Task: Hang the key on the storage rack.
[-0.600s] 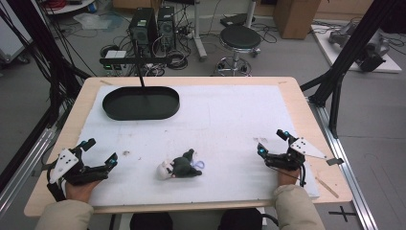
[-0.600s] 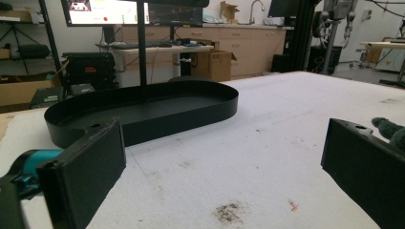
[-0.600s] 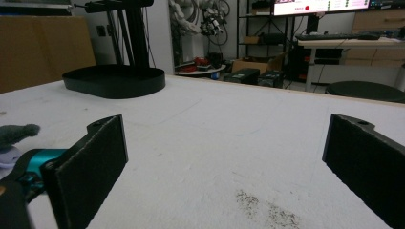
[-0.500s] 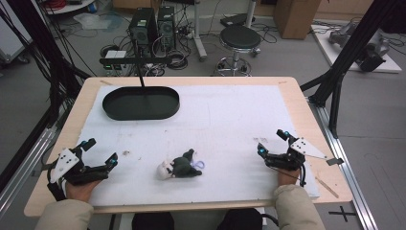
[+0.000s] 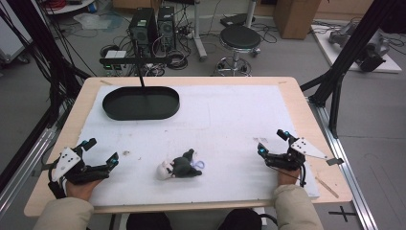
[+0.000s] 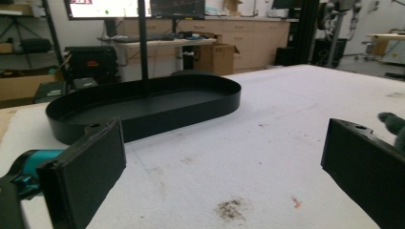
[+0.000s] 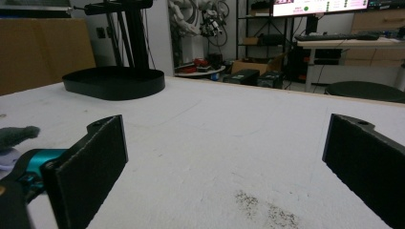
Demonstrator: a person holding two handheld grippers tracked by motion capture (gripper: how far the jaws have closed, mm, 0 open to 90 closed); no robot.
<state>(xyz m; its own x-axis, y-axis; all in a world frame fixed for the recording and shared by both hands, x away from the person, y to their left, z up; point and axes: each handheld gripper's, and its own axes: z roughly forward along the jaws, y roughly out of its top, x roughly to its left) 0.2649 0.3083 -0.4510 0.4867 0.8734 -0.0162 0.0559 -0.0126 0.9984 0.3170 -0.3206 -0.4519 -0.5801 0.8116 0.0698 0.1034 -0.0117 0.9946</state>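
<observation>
A: Diff against half a second back: nothing has moved. Both grippers and the toy sit where they were.

B: Left to right then. Left gripper [image 5: 99,154] is at the near left edge of the table [image 5: 297,91], jaws wide apart, nothing between them.

A: Black tray [image 5: 140,102] is far left, empty as far as I can see. Well apart from everything else.

B: Toy [image 5: 179,166] lies near the front edge, between the two grippers, a bit closer to the left one. Touching neither.

A: Look of it: small soft lump, dark grey-green body, white end on its left, pale lilac bit on its right. Too small to tell more.

B: Right gripper [image 5: 272,142] is at the near right, jaws also wide, empty.

A: Risks, my guess: it's floppy and lumpy, so a pinch on one loose end could let it droop or slip out. Coming in low could just shove it across the white mat [image 5: 230,115].
</observation>
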